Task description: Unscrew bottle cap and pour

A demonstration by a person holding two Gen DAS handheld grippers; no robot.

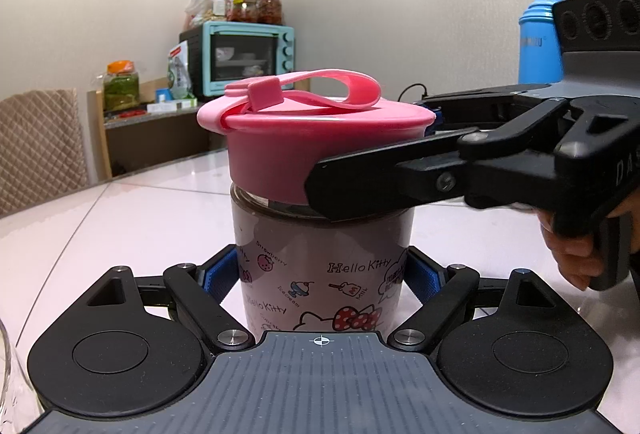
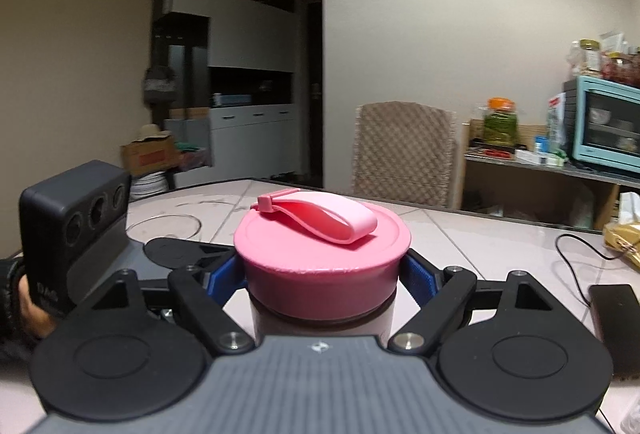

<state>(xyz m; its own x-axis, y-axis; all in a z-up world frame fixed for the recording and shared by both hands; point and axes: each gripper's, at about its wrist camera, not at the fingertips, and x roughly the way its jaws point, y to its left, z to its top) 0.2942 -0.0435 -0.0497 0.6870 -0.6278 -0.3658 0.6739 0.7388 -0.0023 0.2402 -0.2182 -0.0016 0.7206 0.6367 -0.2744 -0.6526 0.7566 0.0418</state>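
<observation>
A Hello Kitty bottle [image 1: 320, 274] with dark liquid stands upright on the white tiled table [image 1: 140, 218]. Its pink screw cap [image 1: 320, 150] with a loop strap sits on top, slightly tilted. My left gripper [image 1: 324, 274] is shut on the bottle body, blue pads pressed against both sides. My right gripper [image 2: 322, 274] comes in from the right and is shut on the pink cap [image 2: 322, 258], blue pads on both its sides. The right gripper also shows in the left wrist view [image 1: 420, 158].
A blue bottle [image 1: 540, 34] stands far right. A glass rim [image 1: 8, 366] shows at the left edge. A black phone [image 2: 614, 318], a cable and a yellow bag [image 2: 624, 242] lie on the table's right. A chair [image 2: 404, 154] and cluttered shelf stand behind.
</observation>
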